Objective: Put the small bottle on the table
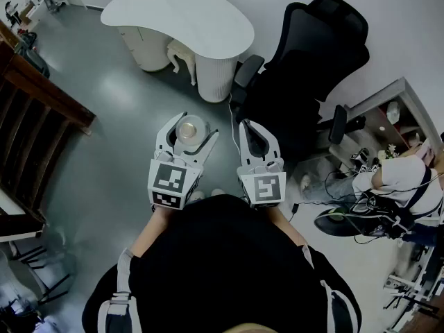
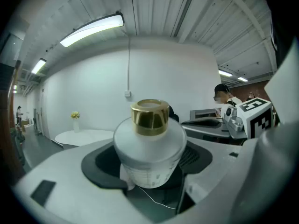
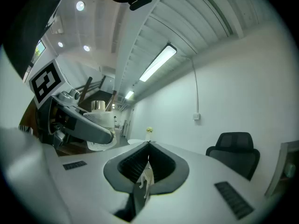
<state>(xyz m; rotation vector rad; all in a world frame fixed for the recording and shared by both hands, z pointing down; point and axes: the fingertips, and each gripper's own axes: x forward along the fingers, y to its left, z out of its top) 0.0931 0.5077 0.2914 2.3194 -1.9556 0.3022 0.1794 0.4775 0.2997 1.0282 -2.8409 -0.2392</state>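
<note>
**Grey floor** (image 1: pixel 104 144): glossy; we enter it first, as it carries everything else.

**White table** (image 1: pixel 201 19): a kidney-shaped top on ribbed white drum bases, at the far side of the floor. It stands well apart from both grippers.

**Black office chair** (image 1: pixel 312 54): high-backed with armrests, just right of the table's right end and beyond the right gripper.

**Dark wooden rack** (image 1: pixel 35 109): along the left edge of the head view.

**Cluttered desk** (image 1: pixel 378 99): at the right edge of the head view. We note a second person (image 1: pixel 399 179) in a white top beside it.

**Person in a black top** (image 1: pixel 222 269): seen from above, forearms forward, one gripper in each hand.

**Left gripper** (image 1: pixel 191 125): marker cube at its rear. Its jaws are spread wide and clamped on the small bottle, with the dark pads pressing the body from both sides.

**Right gripper** (image 1: pixel 251 127): just beside the left one. Its jaws are brought together with the pads meeting. We see only a whitish shred at their seam and cannot tell what it is.

**Small bottle** (image 2: pixel 149 148): rounded white body, gold cap, faint print low on the body. It sits upright between the left gripper's pads, over the floor and short of the table's near edge.

**Vase of yellow flowers** (image 2: pixel 74 118): small and white, standing on the table top.
</note>
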